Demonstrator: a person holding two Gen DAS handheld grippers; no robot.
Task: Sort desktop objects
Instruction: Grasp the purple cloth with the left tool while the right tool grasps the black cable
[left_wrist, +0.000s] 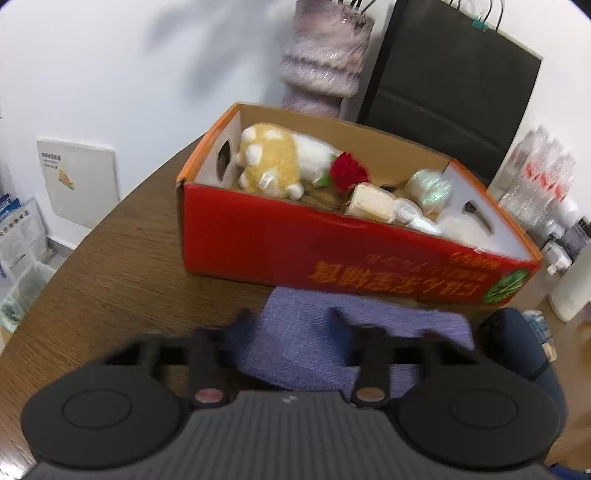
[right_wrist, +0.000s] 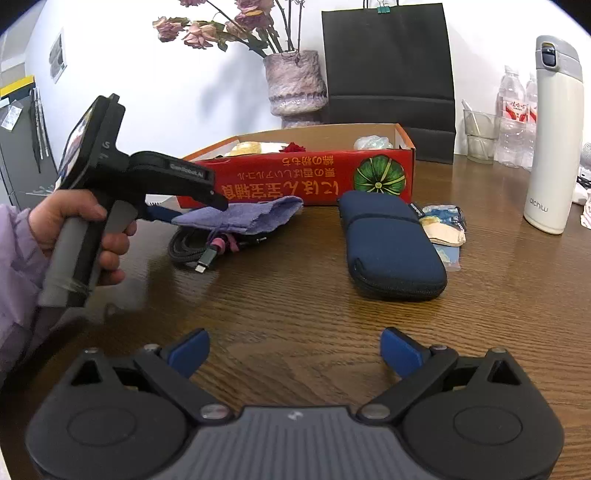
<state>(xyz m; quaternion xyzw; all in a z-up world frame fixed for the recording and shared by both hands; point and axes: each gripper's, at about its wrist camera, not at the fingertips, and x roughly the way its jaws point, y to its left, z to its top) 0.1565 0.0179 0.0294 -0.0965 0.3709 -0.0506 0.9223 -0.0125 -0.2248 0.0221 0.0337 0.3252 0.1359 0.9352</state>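
Before me: brown wood-grain table (right_wrist: 295, 295) against a plain white wall (right_wrist: 147, 74), black paper bag (right_wrist: 388, 66) and vase of dried flowers (right_wrist: 295, 81) behind, shadows soft.

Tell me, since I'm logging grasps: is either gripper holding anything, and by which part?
Right gripper empty, jaws open. Left gripper straddles the purple pouch at its near edge; blur hides whether it pinches.

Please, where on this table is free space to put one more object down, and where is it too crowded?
Bare wood lies between the right gripper, the cable and the navy case. Crowded: along the red box, with the purple pouch.
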